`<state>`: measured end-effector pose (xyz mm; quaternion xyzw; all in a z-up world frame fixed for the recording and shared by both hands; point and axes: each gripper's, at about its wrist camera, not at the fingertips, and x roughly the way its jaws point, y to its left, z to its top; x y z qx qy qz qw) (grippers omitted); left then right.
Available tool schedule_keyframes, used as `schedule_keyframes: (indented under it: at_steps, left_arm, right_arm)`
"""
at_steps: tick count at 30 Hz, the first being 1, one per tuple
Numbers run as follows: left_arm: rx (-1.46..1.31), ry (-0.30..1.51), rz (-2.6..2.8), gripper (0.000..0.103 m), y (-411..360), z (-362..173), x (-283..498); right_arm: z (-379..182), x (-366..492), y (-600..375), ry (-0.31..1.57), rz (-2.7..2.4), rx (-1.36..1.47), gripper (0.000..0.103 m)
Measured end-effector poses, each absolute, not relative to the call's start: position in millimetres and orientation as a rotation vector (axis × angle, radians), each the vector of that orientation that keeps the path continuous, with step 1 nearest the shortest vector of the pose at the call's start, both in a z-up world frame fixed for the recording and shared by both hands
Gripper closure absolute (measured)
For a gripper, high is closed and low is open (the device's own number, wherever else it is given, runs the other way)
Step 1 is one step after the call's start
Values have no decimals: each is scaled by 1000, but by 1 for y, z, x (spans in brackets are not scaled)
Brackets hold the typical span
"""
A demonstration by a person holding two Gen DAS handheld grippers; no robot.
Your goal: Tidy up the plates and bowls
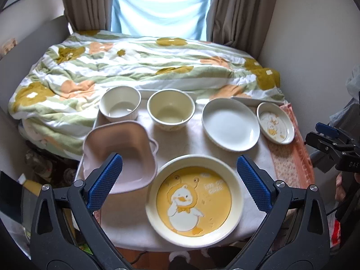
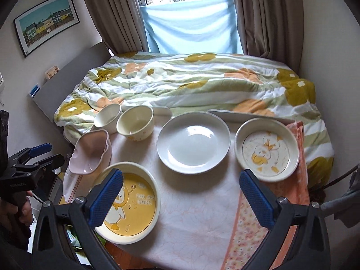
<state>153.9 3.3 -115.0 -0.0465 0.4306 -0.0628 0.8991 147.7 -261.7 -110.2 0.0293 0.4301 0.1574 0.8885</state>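
Left claw (image 1: pixel 178 181): blue pads spread to full width, nothing between them, held above the surface (image 1: pixel 198 139). Right claw (image 2: pixel 181 190): same condition, wide apart and empty.

Positions, referenced to the white plate (image 2: pixel 193 142):
- Large yellow duck plate (image 1: pixel 194 200): nearer the camera and to the left, flat on the surface.
- Small duck plate (image 2: pixel 267 149): just beside the white plate on the right, partly on the orange patterned cloth (image 2: pixel 254 236).
- Cream bowl (image 2: pixel 135 122): to the left, toward the bed (image 2: pixel 202 83).
- White ribbed bowl (image 2: pixel 108 118): left of the cream bowl, close beside it.
- Pink square dish (image 1: pixel 120 151): farthest left, tilted at the surface edge.

Handling, judged: glazed ware, rigid, slick, breakable; moderate weight. Grip best taken across a raised rim, one pad inside and one outside. Tilted pink dish likely to slide if nudged; support advised before lifting. Stacking by size probably called for.
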Motion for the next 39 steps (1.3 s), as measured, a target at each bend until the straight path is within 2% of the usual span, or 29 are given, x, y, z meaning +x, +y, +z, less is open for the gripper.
schedule_keyframes:
  at_steps: [6, 14, 20, 23, 29, 32, 35, 37, 39]
  left_arm:
    - [-178, 891, -116, 2, -34, -109, 191]
    - [-381, 1007, -18, 2, -77, -173, 249]
    - [-529, 1094, 20, 9, -89, -234, 289]
    - [-542, 1133, 44, 16, -94, -257, 304]
    - [-547, 1218, 75, 34, -96, -289, 317]
    - [-558, 1250, 77, 50, -97, -299, 317]
    - [-552, 1268, 78, 63, -99, -303, 315]
    - [-537, 1283, 94, 78, -100, -306, 313]
    - [-532, 1292, 116, 87, -98, -308, 310]
  right_arm:
    - [-101, 205, -293, 913, 358, -39, 0]
    - [-163, 301, -322, 1071, 573, -94, 0]
    - [-222, 353, -314, 1201, 715, -131, 14]
    - [-249, 367, -306, 1267, 779, -130, 30]
    - [-282, 379, -287, 1344, 875, -154, 53]
    - [-288, 380, -284, 1362, 903, -173, 70]
    - [-292, 381, -285, 1370, 911, -189, 78]
    - [-296, 381, -286, 1378, 918, -191, 84]
    - [-298, 381, -286, 1382, 918, -202, 88]
